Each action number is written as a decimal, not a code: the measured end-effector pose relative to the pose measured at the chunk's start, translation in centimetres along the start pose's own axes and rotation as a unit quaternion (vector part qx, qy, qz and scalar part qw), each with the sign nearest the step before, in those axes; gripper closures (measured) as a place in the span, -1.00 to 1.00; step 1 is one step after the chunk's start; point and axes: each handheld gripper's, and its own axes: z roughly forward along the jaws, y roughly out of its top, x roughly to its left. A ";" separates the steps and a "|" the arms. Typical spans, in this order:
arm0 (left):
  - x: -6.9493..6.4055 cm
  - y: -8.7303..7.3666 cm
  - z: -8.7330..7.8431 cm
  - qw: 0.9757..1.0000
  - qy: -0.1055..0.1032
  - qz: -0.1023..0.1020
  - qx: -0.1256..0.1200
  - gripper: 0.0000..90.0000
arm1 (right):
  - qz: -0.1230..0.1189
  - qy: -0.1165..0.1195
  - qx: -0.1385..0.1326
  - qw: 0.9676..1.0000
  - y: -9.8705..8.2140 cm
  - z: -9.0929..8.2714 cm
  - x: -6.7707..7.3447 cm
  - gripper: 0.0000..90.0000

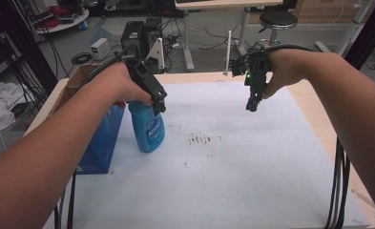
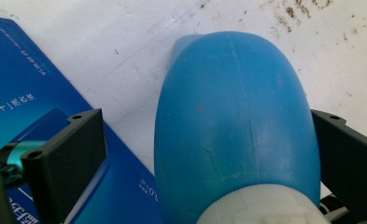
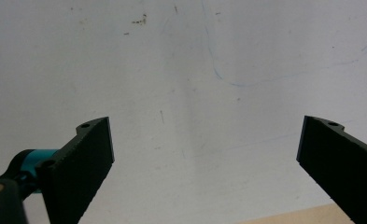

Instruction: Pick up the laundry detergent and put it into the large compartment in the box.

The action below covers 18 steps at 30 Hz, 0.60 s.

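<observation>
A blue spray bottle with a white collar stands upright on the white mat, left of centre. My left gripper is down over its top, open. In the left gripper view the bottle sits between the jaws. The right-hand jaw is at its side, while the left-hand one stands apart from it with a gap. My right gripper hangs open above the mat's far middle, and in the right gripper view it has only bare mat between its jaws.
A blue carton stands just left of the bottle, close to my left hand. Brown smudges mark the mat's middle. A cardboard box sits at the table's left edge. Black cables hang over the right edge.
</observation>
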 end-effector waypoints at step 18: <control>0.0 -0.1 -0.1 1.000 0.015 -0.002 0.000 -0.75 | -0.003 0.001 0.000 1.000 0.2 0.2 -0.1 -0.94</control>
